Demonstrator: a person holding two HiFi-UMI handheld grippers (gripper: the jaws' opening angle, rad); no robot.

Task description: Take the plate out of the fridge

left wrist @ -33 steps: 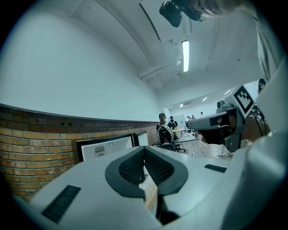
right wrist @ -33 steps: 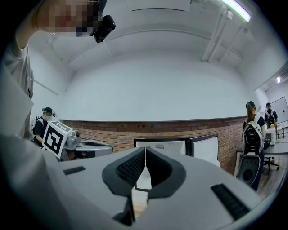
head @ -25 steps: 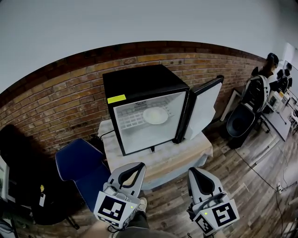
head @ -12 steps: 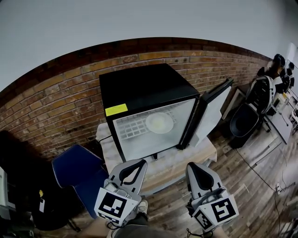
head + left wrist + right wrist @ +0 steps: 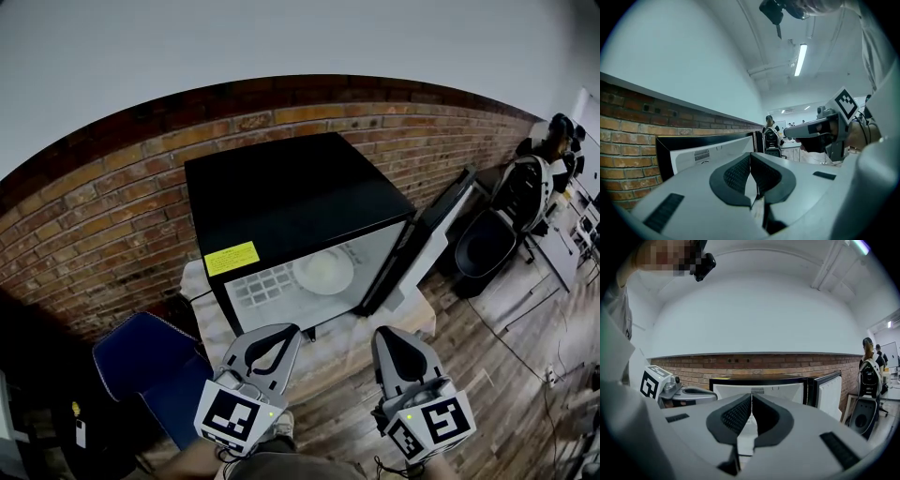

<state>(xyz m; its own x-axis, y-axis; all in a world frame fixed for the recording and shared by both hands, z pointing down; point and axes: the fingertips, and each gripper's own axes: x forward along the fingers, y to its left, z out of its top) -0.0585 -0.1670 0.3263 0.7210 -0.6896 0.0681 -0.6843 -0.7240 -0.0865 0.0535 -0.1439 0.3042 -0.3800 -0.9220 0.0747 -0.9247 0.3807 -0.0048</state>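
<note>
A black mini fridge (image 5: 291,202) stands on a low table, its door (image 5: 433,230) swung open to the right. Inside, a white plate (image 5: 323,272) lies on the wire shelf. My left gripper (image 5: 289,330) and right gripper (image 5: 384,336) hover side by side in front of the fridge, short of its opening. Both are shut with nothing between the jaws. In the left gripper view the left gripper (image 5: 750,154) points past the fridge (image 5: 703,152). In the right gripper view the right gripper (image 5: 751,395) faces the fridge (image 5: 759,389) and its open door (image 5: 829,394).
The cloth-covered table (image 5: 412,314) stands against a brick wall (image 5: 112,216). A blue chair (image 5: 150,361) sits at its left. A black office chair (image 5: 487,244) and a seated person (image 5: 553,131) are at the far right, on the wood floor (image 5: 506,375).
The view has moved closer to and higher over the fridge, which looms larger and shows more of its top. Both grippers stay shut and keep their places in the frame.
</note>
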